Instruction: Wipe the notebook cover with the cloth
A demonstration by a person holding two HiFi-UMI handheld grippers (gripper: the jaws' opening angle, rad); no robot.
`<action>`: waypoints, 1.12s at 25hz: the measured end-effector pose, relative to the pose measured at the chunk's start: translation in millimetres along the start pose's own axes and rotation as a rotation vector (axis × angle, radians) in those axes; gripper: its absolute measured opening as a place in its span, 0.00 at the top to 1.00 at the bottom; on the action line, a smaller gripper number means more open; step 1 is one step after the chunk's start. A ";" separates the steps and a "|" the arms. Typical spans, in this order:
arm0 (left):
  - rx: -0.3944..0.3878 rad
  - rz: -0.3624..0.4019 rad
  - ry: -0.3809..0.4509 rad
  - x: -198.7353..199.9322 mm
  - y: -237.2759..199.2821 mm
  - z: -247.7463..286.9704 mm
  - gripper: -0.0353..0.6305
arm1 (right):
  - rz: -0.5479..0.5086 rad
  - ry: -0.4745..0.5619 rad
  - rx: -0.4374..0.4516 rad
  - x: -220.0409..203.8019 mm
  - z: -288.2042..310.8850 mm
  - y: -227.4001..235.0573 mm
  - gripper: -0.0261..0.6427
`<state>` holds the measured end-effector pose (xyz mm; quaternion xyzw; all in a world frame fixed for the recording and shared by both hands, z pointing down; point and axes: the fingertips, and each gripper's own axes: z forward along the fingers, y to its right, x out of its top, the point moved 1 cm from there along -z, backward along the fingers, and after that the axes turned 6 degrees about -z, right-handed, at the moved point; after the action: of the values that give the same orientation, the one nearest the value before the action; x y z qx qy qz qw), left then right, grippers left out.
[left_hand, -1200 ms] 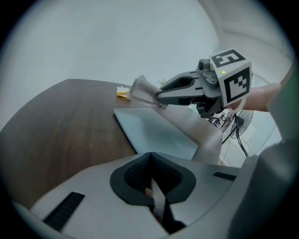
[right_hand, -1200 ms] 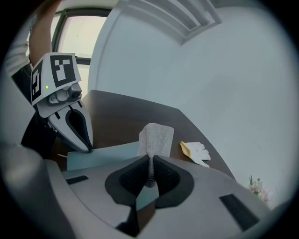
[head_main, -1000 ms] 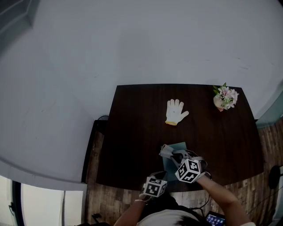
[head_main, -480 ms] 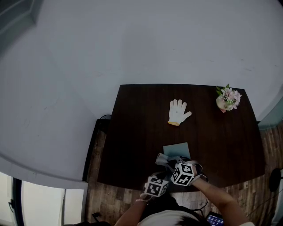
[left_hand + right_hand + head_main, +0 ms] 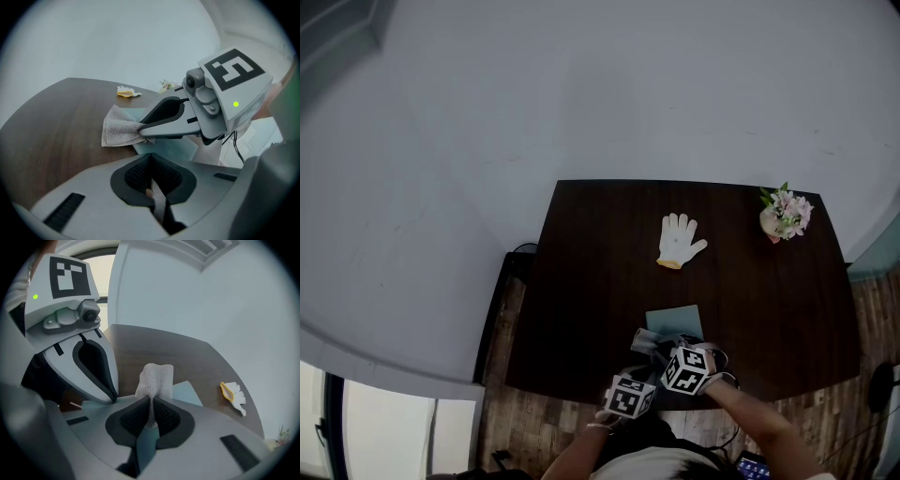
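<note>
A pale teal notebook [image 5: 677,322] lies near the front edge of the dark wooden table [image 5: 600,272]. My right gripper [image 5: 151,416] is shut on a grey-white cloth [image 5: 154,377], which rests on the notebook's near left part [image 5: 161,149]. In the left gripper view the cloth [image 5: 119,129] hangs from the right gripper's tips [image 5: 143,131]. My left gripper [image 5: 151,187] is shut on the notebook's near edge, and in the right gripper view its tips [image 5: 114,398] pinch that edge. Both marker cubes crowd the front edge in the head view.
A white glove with a yellow cuff [image 5: 680,241] lies at the table's middle back. A small pot of pink flowers [image 5: 785,215] stands at the back right corner. A pale wall rises behind the table, and wooden flooring shows at the front.
My right gripper has drawn the cloth back over the notebook toward the front edge and slightly left. The left gripper has kept its hold in place.
</note>
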<state>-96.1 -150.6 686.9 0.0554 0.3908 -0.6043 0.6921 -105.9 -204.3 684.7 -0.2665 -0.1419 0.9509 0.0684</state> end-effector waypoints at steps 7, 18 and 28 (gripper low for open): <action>0.006 0.005 0.005 -0.5 0.2 -1.2 0.93 | 0.017 -0.025 -0.019 -15.0 -6.5 5.8 0.91; 0.008 0.006 0.004 -0.5 1.8 -1.2 0.93 | 0.072 -0.062 -0.063 -49.8 -23.2 16.4 0.91; 0.009 0.008 0.003 -0.9 3.5 -1.5 0.93 | 0.121 -0.103 -0.103 -80.8 -39.2 21.5 0.91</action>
<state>-93.7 -148.1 685.0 0.0610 0.3889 -0.6033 0.6936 -17.9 -232.2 685.4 -0.2283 -0.1777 0.9572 -0.0106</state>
